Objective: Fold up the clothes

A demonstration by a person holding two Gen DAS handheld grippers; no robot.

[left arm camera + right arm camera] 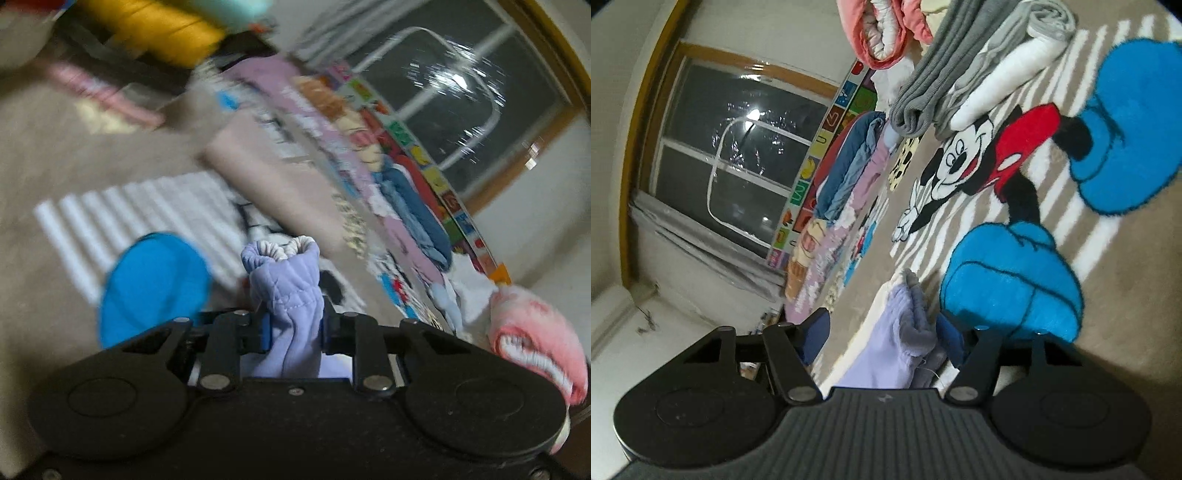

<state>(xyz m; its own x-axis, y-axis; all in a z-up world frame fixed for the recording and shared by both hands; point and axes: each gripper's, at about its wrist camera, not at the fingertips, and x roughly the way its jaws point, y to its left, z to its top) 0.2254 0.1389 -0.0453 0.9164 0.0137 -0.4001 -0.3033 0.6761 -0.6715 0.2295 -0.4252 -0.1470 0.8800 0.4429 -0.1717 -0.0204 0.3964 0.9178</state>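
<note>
Left gripper [293,328] at lower centre of its view, fingers clamped on the lavender garment [286,295], elastic cuff bunched above them. Right gripper [882,339] at lower centre: fingers spread wider, lavender garment [901,343] between them, can't tell if it's pinched. Cartoon mouse rug [979,162] fills the right half. Folded grey and white clothes [967,74] top centre. Window [738,155] at left. Left view motion-blurred.

I'm seeing the grey-and-white folded clothes stack [979,74] lying on the Mickey Mouse patterned carpet [997,177], beside the pink rolled blanket [882,33].
</note>
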